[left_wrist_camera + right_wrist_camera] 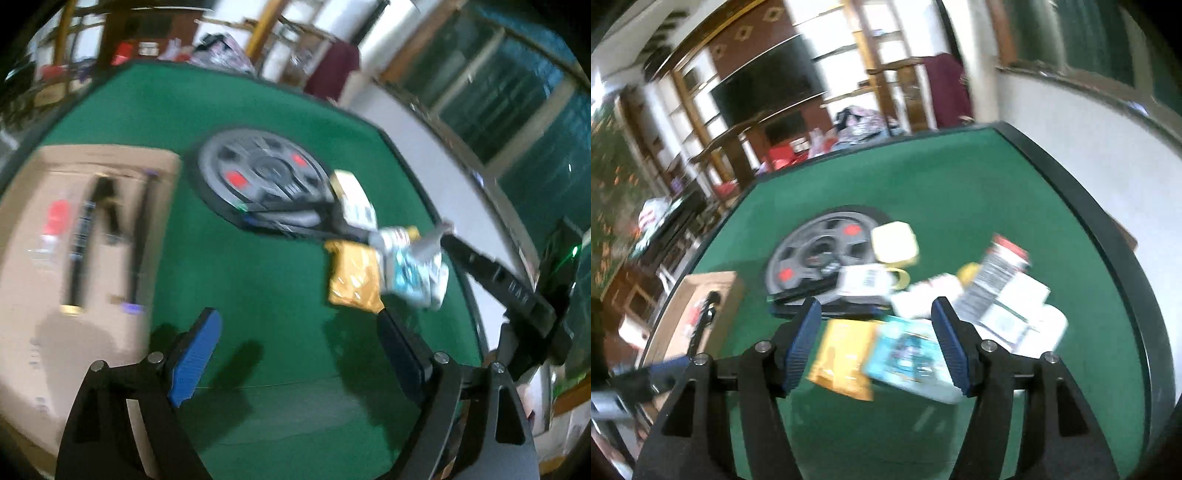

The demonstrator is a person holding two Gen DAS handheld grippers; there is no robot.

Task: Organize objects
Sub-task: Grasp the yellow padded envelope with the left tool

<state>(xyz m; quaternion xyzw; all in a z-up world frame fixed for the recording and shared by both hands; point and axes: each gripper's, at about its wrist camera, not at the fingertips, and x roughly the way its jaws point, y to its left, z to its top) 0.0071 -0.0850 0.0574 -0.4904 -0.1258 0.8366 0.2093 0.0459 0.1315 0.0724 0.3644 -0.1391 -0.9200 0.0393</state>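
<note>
A pile of small packets lies on the green table (258, 280): a yellow packet (354, 277), a teal and white packet (413, 273) and a white carton (354, 199). My left gripper (299, 354) is open and empty, just short of the yellow packet. In the right wrist view my right gripper (875, 343) is open above the yellow packet (846, 358) and the teal packet (908, 358). Its fingers (801, 343) straddle them without touching. The right gripper also shows in the left wrist view (509, 288), reaching in over the pile.
A cardboard box (92, 229) with black pens and tubes sits at the table's left. A grey round panel (266, 184) is set in the table's middle. A pale yellow lidded box (894, 243), a barcode tube (997, 277) and white cartons (1015, 310) lie further right. The table's black rim (1089, 206) borders a white wall.
</note>
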